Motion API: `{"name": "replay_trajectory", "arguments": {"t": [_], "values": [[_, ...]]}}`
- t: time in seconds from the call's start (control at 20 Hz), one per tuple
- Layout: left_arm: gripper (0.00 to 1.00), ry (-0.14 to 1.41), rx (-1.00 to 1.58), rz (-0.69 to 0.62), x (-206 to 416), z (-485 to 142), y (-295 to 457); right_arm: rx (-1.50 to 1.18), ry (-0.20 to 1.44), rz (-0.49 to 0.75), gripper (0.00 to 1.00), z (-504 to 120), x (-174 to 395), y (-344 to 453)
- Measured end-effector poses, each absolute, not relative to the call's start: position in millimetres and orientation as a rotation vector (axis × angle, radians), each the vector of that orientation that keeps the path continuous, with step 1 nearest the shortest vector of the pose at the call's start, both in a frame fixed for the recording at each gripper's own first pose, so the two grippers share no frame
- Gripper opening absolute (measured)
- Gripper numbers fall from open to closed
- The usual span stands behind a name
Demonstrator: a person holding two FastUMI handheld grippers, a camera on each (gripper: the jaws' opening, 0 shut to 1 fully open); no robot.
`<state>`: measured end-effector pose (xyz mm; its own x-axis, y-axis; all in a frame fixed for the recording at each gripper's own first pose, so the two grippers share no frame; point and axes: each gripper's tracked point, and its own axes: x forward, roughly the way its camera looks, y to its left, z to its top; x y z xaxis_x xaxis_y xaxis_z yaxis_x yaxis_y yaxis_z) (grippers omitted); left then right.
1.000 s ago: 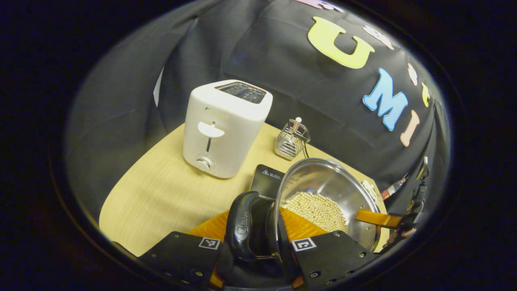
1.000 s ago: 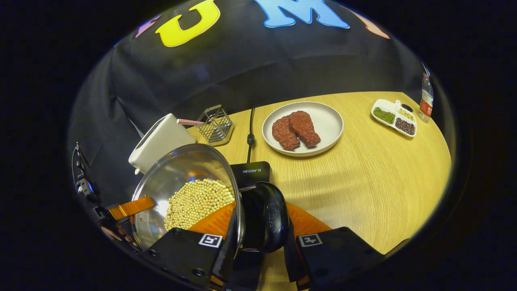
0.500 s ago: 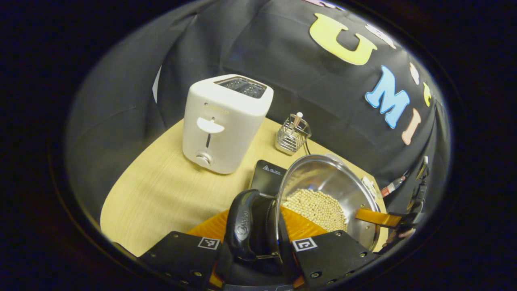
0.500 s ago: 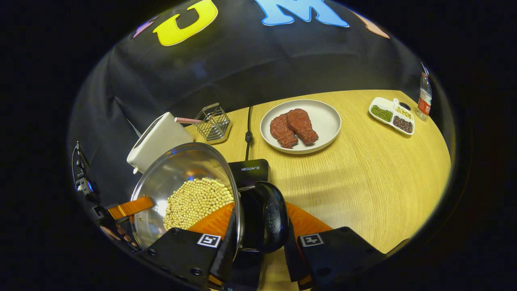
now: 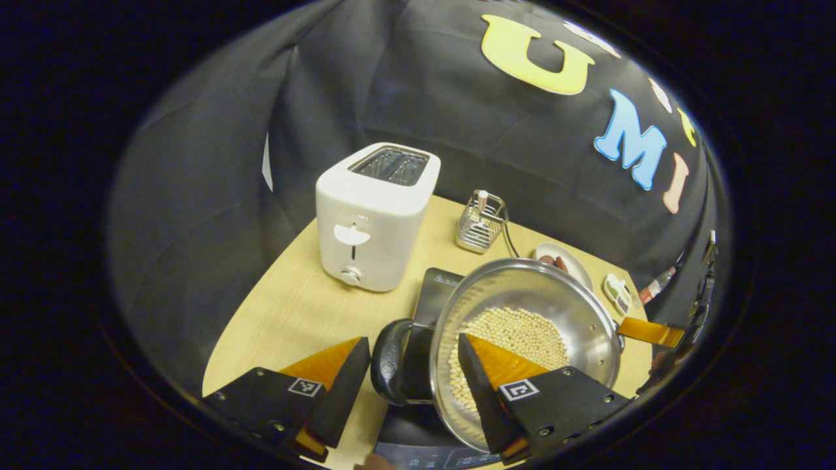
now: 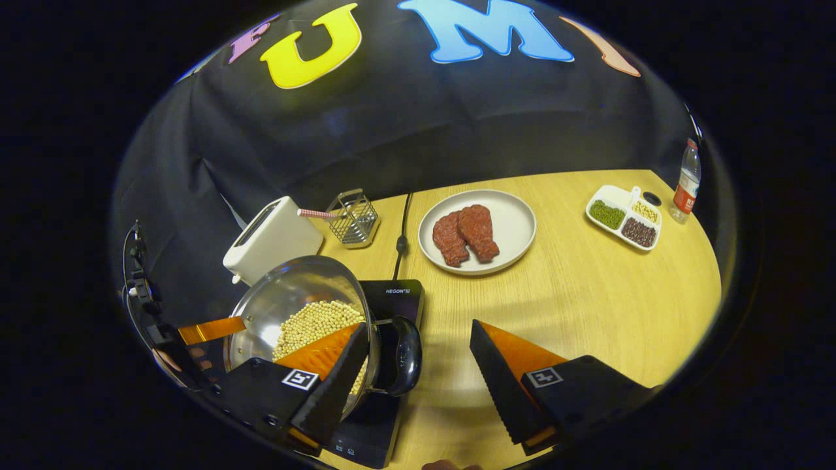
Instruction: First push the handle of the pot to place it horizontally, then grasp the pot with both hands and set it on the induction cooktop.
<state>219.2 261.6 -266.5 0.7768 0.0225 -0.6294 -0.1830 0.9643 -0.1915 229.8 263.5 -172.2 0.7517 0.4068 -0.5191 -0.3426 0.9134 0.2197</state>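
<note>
A steel pot [image 5: 522, 294] [image 6: 287, 294], holding pale beans, sits on the black induction cooktop [image 5: 436, 290] [image 6: 392, 297]. In the left gripper view, my left gripper [image 5: 413, 341] is open, its fingers standing apart on either side of the pot's black side handle [image 5: 390, 362] without touching it. My right gripper [image 6: 418, 325] is open too, straddling the opposite black handle [image 6: 406, 356]. Each view also shows a finger of the other gripper at the pot's far rim: the right gripper's finger [image 5: 646, 331] and the left gripper's finger [image 6: 209, 329].
A white toaster [image 5: 375, 215] [image 6: 271, 238] and a wire basket [image 5: 482, 222] [image 6: 353, 219] stand behind the cooktop. A plate of meat [image 6: 516, 225], a divided dish [image 6: 624, 215] and a bottle [image 6: 684, 183] lie to the right, and a cord [image 6: 400, 241] runs back.
Both grippers have let go of the pot's handles, opened wide and drawn back. The pot has come down level onto the cooktop.
</note>
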Motion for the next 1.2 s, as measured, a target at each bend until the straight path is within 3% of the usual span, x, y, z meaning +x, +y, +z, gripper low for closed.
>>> {"name": "replay_trajectory", "arguments": {"t": [0.15, 0.4, 0.85, 0.9, 1.2], "values": [[0.83, 0.622, -0.185, 0.175, 205, -222, 252, 0.159, 0.549, 0.445, 0.93, -139, 215, 237], [0.82, 0.455, -0.112, 0.222, 179, -128, 190, 0.14, 0.379, 0.455, 0.98, -67, 206, 170], [0.82, 0.126, -0.112, 0.111, 136, -9, -34, 0.068, 0.039, 0.377, 0.98, 40, 153, 24], [0.75, 0.1, -0.126, 0.108, 126, 1, -48, 0.054, 0.014, 0.372, 0.98, 46, 144, 8], [0.75, -0.073, -0.092, 0.171, 66, 54, -105, 0.005, -0.076, 0.235, 0.98, 70, 101, -89]]}}
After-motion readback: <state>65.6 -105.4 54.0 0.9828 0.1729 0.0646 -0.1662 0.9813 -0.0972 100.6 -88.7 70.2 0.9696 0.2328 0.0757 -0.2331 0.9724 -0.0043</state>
